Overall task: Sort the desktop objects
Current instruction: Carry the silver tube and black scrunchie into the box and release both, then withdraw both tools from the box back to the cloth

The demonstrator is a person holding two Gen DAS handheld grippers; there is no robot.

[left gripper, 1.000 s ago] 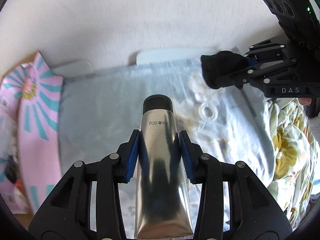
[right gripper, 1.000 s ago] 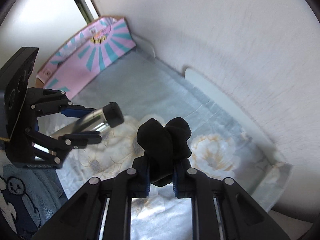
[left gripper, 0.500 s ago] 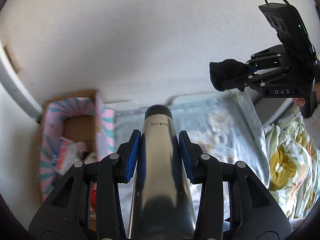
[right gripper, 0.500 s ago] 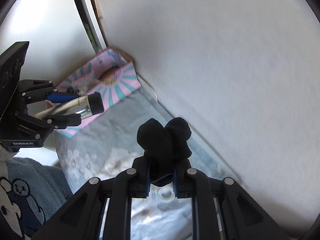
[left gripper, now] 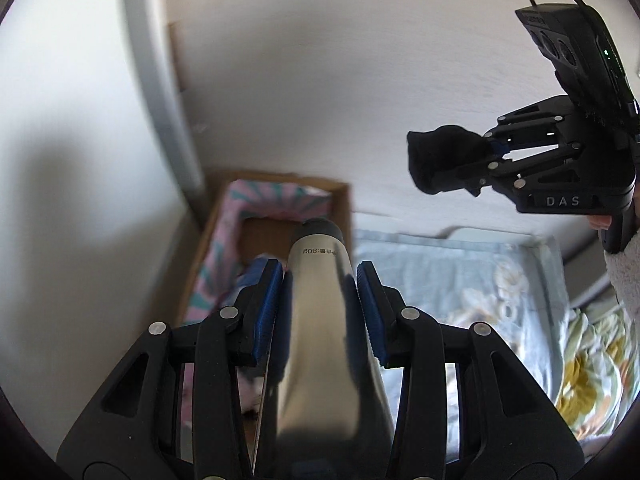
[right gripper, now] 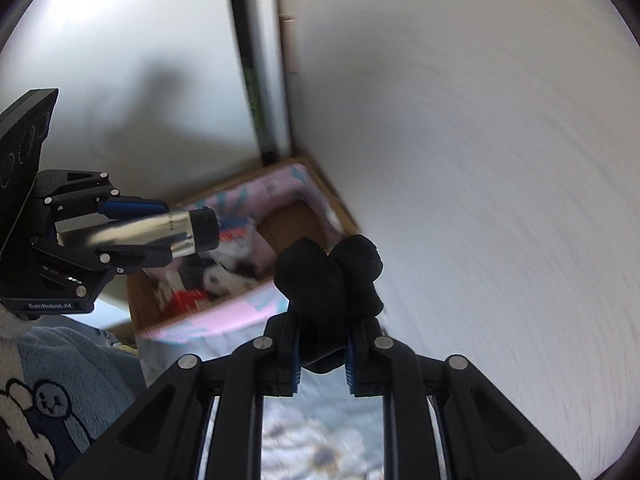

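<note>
Two items are in transit, neither yet deposited.

Left wrist view: the left tool [left gripper: 320, 304] is clamped on a silver tube [left gripper: 320, 320] with a black cap, blue pads pressed against both of its sides. The tube's cap end points toward an open cardboard box [left gripper: 344, 200] with a pink, teal-striped lining, set against the wall at the corner. The right tool [left gripper: 486, 168] hangs in the air to the right, above a pale floral cloth [left gripper: 460, 280] that covers the tabletop. It pinches a black cloth bundle [left gripper: 440, 164], possibly a sock. Little else is visible on the cloth from here; blur hides fine detail.

Right wrist view: the right tool [right gripper: 322, 354] is fully closed on the black cloth bundle [right gripper: 328, 276], which bulges above the pads. The cardboard box [right gripper: 140, 308] lies ahead and below. Inside it sits a jumble of items: something white, something red, a piece with blue and red print. None can be identified. The left tool [right gripper: 152, 228] carries the silver tube [right gripper: 160, 234] over the box's near-left side.

Judgement: sorting is well along, since the box already holds several things. Remaining: lower and release tube and bundle into the box, then check the cloth for leftovers.
</note>
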